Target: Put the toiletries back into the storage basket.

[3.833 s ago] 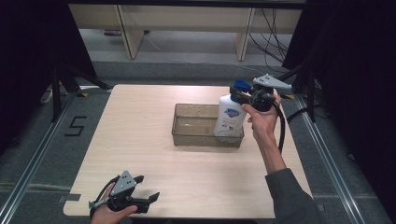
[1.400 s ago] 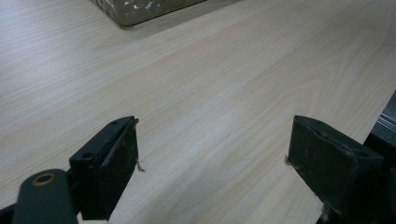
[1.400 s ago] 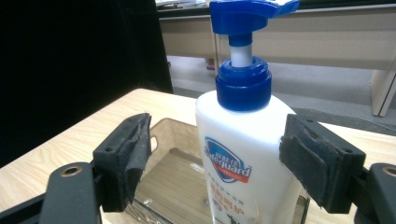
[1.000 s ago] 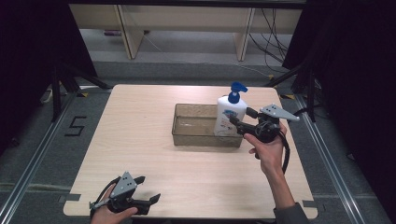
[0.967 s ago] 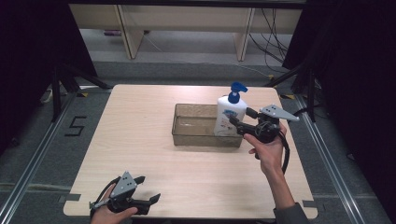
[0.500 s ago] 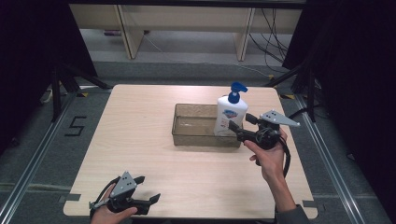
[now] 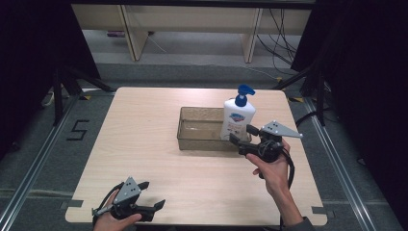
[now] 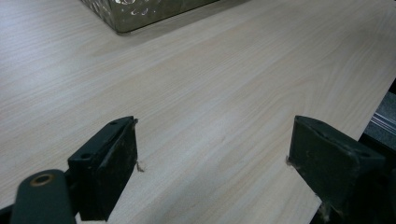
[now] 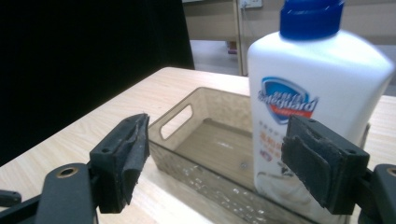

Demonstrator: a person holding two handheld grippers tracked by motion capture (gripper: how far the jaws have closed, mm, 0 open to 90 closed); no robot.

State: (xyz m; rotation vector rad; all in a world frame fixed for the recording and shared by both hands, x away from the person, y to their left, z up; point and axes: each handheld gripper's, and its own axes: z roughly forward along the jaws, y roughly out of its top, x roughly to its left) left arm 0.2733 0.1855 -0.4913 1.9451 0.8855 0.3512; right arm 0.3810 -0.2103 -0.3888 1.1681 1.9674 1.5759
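Pulled back toward the near bench (image 7: 144,144) edge: right hand-held gripper (image 7: 242,136), released, nothing between. Soap bottle (image 7: 236,118) upright in the tray (image 7: 197,142), right end, apparently let go. Left hand-held gripper (image 7: 153,195) idle, spread wide.

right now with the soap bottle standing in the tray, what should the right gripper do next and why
Probably back the right gripper away toward the person. The soap bottle stands upright inside the tray, and the jaws are open with nothing between them, just outside the tray's near wall, so the placing looks done.
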